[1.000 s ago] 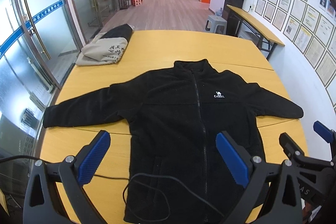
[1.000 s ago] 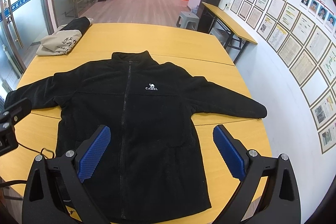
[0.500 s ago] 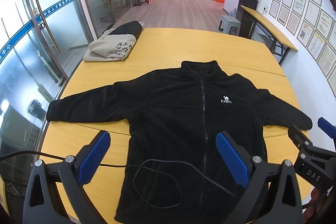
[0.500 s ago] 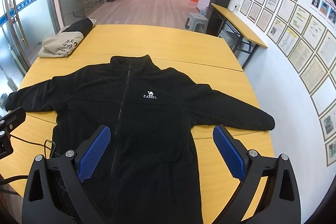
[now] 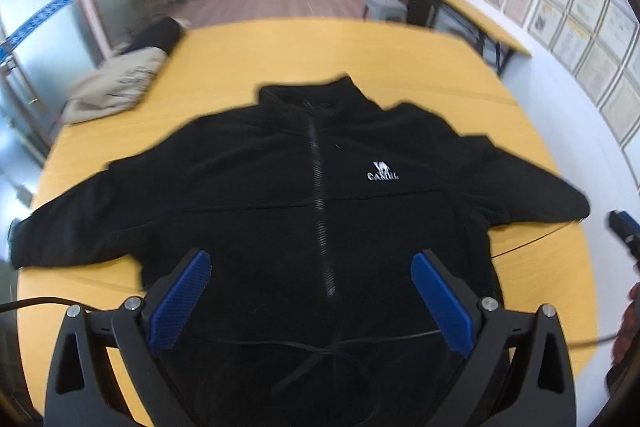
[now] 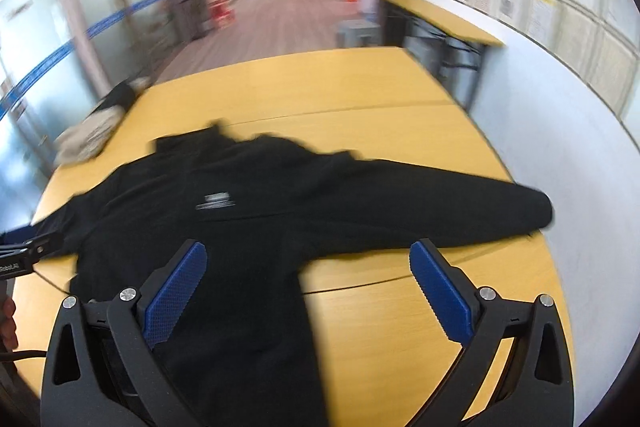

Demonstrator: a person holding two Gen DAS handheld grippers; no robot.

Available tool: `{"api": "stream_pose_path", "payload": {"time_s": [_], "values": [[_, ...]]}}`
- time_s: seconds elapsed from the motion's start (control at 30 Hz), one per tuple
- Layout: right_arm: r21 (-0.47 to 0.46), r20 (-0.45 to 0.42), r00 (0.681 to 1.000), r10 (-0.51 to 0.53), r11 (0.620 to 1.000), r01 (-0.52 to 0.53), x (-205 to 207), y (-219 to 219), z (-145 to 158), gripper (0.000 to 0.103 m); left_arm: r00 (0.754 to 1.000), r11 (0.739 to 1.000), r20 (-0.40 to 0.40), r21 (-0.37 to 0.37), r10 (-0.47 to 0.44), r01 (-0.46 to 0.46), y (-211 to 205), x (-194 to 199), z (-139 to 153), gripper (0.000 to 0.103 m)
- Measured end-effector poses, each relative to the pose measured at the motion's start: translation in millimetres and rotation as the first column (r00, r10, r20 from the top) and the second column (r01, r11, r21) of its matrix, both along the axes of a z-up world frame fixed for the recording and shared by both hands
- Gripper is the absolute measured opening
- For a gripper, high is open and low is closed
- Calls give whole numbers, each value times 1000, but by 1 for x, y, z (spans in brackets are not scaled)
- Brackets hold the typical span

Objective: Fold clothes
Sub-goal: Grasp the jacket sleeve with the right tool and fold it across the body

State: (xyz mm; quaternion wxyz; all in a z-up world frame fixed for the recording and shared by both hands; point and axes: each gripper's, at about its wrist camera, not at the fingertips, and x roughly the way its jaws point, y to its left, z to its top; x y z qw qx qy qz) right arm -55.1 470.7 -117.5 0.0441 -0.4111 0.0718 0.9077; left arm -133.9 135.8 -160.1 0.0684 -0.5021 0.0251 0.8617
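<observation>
A black fleece jacket (image 5: 280,195) with a white CAMEL logo lies flat and zipped on the yellow table (image 5: 320,43), both sleeves spread out. It also shows in the right wrist view (image 6: 248,227), blurred. My left gripper (image 5: 310,277) is open and empty above the jacket's lower front. My right gripper (image 6: 306,275) is open and empty above the jacket's right side, near the right sleeve (image 6: 460,211). The other gripper's tip (image 5: 622,227) shows at the right edge of the left wrist view.
A folded beige and black garment pile (image 5: 124,83) lies at the table's far left corner. A black cable (image 5: 312,343) lies across the jacket's hem. A white wall (image 6: 560,131) runs close along the table's right side. A second table (image 5: 464,3) stands behind.
Both grippers have moved forward and lower over the jacket. The right wrist view has swung right toward the right sleeve. Both stay open. The jacket has not moved.
</observation>
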Motion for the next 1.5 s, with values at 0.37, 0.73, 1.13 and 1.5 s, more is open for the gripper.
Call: {"api": "stream_pose_path", "payload": {"time_s": [0.37,0.73,1.13,1.5], "values": [[-320,154,857,-492,796,514,-4,299,-121,101,959,960,46,-6,-279,280,156,-121,-104,103],[-237,228,786,-574,751,617,-67,374,-176,84,859,859,94,-54,-503,509,265,-159,-155,103],[-292,42,781,-623,740,606,-50,370,-167,9,857,853,68,-84,-510,515,281,-159,-170,103],[-399,-260,724,-638,754,522,38,301,-37,8,904,893,17,-146,-427,425,278,-167,-166,103]]}}
